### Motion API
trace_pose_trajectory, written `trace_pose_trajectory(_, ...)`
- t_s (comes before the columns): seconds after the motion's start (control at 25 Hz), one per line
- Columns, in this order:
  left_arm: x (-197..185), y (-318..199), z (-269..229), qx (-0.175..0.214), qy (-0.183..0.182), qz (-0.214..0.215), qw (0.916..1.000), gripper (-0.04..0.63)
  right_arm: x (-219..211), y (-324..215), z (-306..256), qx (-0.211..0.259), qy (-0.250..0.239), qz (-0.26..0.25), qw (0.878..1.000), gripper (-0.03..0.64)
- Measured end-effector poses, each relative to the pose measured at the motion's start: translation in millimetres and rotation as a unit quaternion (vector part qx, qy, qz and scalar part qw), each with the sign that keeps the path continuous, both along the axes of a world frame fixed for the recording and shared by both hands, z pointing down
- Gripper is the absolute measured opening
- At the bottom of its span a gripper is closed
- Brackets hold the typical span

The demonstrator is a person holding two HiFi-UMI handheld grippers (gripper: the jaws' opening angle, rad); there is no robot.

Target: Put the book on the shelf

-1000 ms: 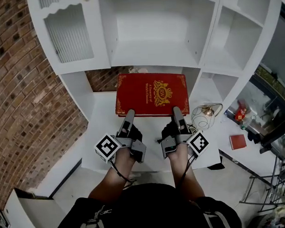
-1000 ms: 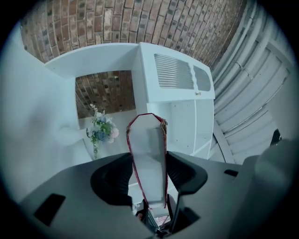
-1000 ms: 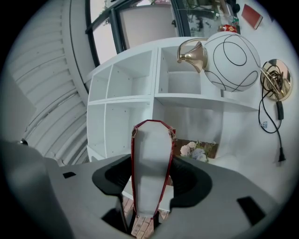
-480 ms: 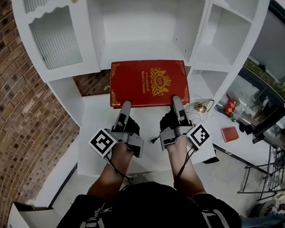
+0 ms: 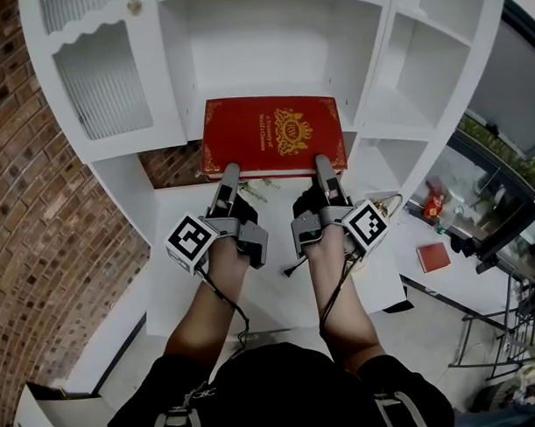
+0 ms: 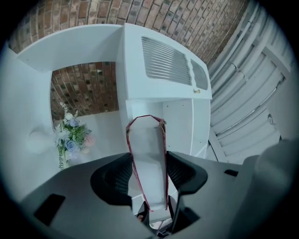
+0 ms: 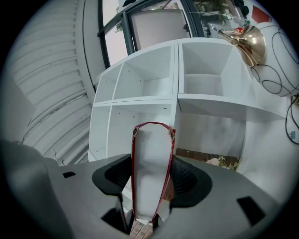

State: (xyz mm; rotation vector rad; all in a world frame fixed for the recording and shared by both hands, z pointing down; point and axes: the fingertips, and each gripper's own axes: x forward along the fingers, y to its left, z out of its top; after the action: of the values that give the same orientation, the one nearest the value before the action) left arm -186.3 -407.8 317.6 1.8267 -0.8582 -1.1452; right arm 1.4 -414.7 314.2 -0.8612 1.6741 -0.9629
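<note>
**Book held by 1 edge at the mouth of the shelf**

The red book (image 5: 273, 134) lies flat in the air above the rear edge of the desk (image 5: 178, 273). Its far edge is at the front edge of the central shelf (image 5: 263, 84) compartment. The left gripper (image 5: 228, 170) and right gripper (image 5: 322, 161) each hold its near edge, their fingers (image 6: 117, 175) part-way open and pressed on the covers.

Likely hazards:
- With both grips on 1 edge, the book's weight hangs well beyond them, so it may droop or slip free.
- A drooping far edge would probably catch the shelf's front edge.
- The book looks nearly as wide as the compartment, so uneven pushing by the 2 grippers could jam a corner against a side wall.
</note>
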Motion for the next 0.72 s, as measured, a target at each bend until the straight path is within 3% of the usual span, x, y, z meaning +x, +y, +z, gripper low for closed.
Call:
trace_pose_trajectory(0.48, -6, -57, -18, 0.015, -0.040, -0.027, 0.9987, 0.250, -3, -59, -12, -0.005, 0.013, 0.018, 1.000, 0.282)
trace_pose_trajectory(0.72, -8, -69, -26, 0.035, -0.138, -0.071, 0.9872, 0.291, 7, -74, -20, 0.008, 0.072, 0.059, 0.996, 0.305)
